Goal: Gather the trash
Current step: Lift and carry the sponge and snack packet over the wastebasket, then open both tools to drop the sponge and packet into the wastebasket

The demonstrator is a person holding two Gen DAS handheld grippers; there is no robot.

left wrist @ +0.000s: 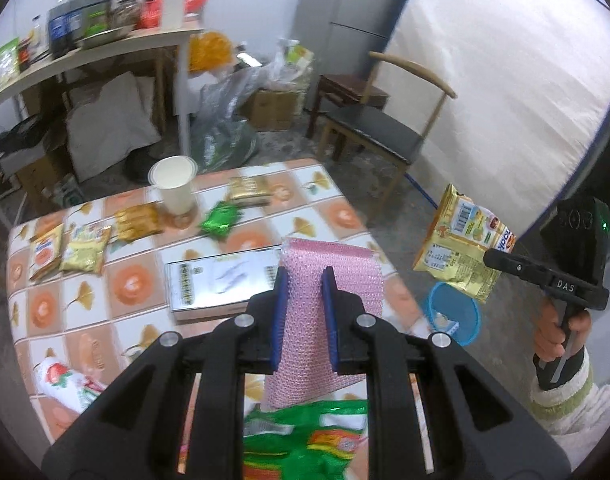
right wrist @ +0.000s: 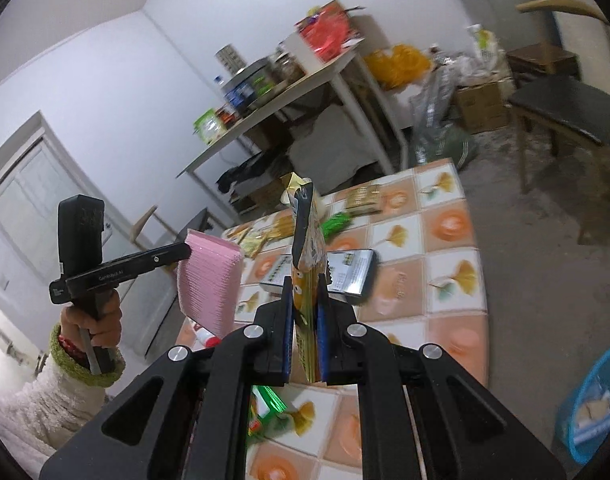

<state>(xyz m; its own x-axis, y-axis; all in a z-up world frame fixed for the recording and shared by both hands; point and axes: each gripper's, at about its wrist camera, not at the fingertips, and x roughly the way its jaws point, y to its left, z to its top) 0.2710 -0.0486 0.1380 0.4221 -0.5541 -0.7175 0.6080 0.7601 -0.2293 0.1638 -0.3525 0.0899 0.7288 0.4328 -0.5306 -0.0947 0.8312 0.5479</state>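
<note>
the left claw [left wrist: 303, 280] is clamped on a pink bubble mailer [left wrist: 329, 280] and the right claw [right wrist: 305, 292] on a yellow snack packet [right wrist: 307, 248], both lifted above the surface [left wrist: 337, 216]; the blue bin [left wrist: 465, 320] on the floor already holds scraps. several wrappers [left wrist: 221, 220] and a paper cup [left wrist: 175, 184] remain; motion blur hides their labels.

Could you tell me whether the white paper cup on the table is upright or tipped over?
Upright: the white paper cup stands on its base, open mouth up.
</note>
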